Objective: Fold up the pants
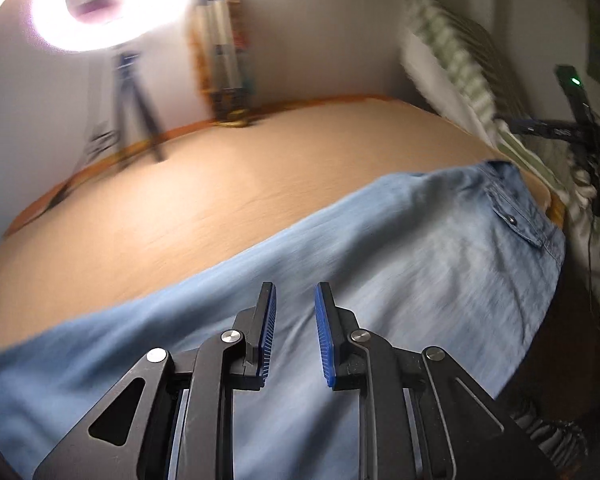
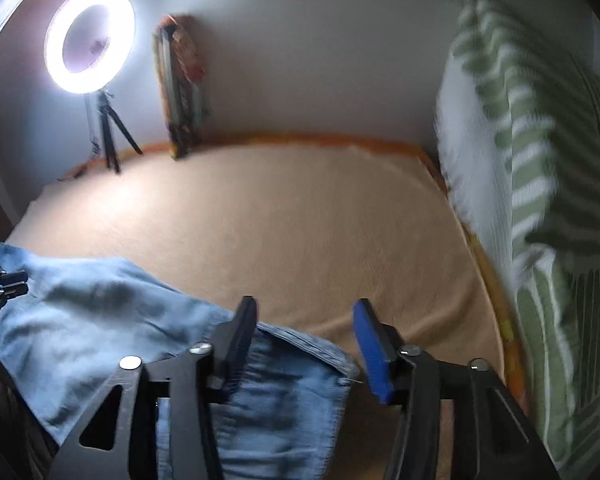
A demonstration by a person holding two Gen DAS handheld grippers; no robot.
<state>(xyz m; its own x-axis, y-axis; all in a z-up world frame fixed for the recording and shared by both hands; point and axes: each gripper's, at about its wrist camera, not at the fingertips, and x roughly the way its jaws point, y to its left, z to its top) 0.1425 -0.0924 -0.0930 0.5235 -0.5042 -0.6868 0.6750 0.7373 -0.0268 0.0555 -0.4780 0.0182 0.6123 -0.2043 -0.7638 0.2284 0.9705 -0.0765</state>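
- Denim, pale blue: the pants lie across the near edge of the bed, which serves as our landmark, and hang partly over its front edge.
- At the far left corner of the bed we see a ring light on its tripod, glaring hard (it washes out the left wrist view).
- Our left gripper hangs above the leg cloth near the bed's front edge; its jaws stand narrow with a clear gap, and nothing is pinched between the pads.
- Further right along the front edge, our right gripper stands half open over the waistband; the band lies below the gap, but the pads do not press on it.
- A striped pillow stands along the bed's right side, apart from the pants.
- Judging from this, neither tool holds cloth, and no fold is visibly set along this stretch.
- Risks we see: the overhanging part could drag the pants off the bed, since nothing pins them; a right-hand pinch could catch only the top layer at the waistband, so the layers would skew; blur in both views suggests quick motion, and a hurried grab could bunch the cloth.
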